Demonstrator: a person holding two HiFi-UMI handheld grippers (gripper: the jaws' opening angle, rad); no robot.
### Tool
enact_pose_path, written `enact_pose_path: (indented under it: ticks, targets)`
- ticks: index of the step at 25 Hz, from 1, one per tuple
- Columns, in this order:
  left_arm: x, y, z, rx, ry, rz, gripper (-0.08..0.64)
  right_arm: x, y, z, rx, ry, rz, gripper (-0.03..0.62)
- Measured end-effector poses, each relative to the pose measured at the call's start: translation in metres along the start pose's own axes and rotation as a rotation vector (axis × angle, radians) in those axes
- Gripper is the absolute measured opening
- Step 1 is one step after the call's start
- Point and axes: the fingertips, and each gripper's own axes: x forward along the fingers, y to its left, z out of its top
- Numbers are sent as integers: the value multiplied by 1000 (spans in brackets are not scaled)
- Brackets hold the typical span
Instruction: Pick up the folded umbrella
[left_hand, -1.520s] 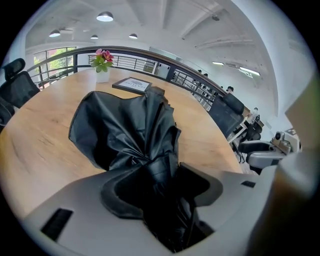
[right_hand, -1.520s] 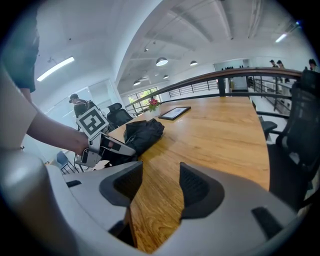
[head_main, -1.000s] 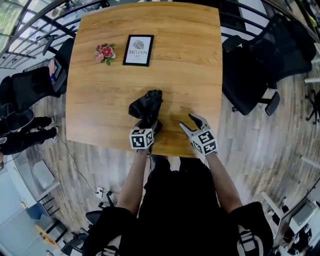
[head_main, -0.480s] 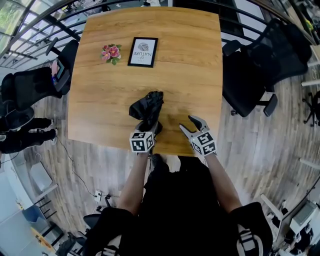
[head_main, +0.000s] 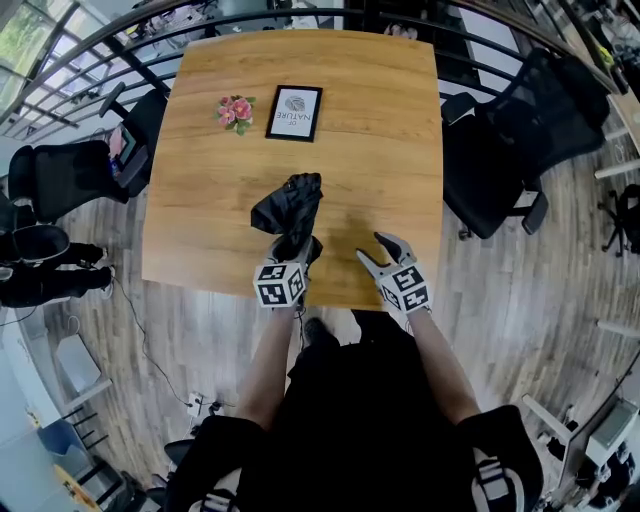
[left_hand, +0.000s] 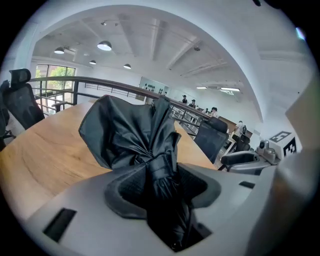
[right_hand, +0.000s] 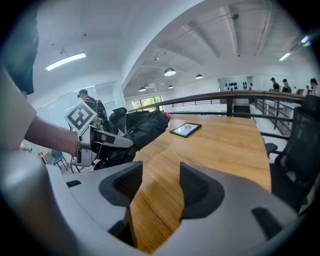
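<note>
Left gripper (head_main: 293, 257) is clamped on the folded umbrella (head_main: 287, 205). Its dark textured pads press both sides of the tightly wrapped lower section, and the butt end sits down in the throat between the jaws. Umbrella is black, slightly glossy synthetic fabric. It's narrow and rolled where it's pinched, and above that it flares into loose, creased folds that fan out away from the person. It's positioned over the near-middle of the worktop (head_main: 370, 130), angled up and away from the gripper. Can't tell from any view whether the loose fabric touches the wood.

Right gripper (head_main: 372, 247) is empty, jaws spread, with only bare wood visible between the pads. It hangs over the near edge of the worktop, just right of the umbrella and apart from it. Grey moulded jaw bodies, black ribbed pads.

Worktop is roughly square with rounded corners, light oak-look with visible lengthwise grain and a matte finish. At the far side there's a black-framed picture (head_main: 294, 113), a flat rectangle lying on the wood. Just left of it is a small pink flower cluster (head_main: 236, 110) with green leaves.

Black office chairs sit to the right (head_main: 520, 130) and left (head_main: 70, 175) of the worktop. Grey wood-plank floor (head_main: 560, 270), dark metal railing (head_main: 120, 50) behind.
</note>
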Motion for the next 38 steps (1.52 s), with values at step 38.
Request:
enact_pose_path:
  ticks: [38]
  targets:
    - [-192, -15, 61, 110, -310, -94, 209, -68, 97, 69, -176, -206, -160, 236]
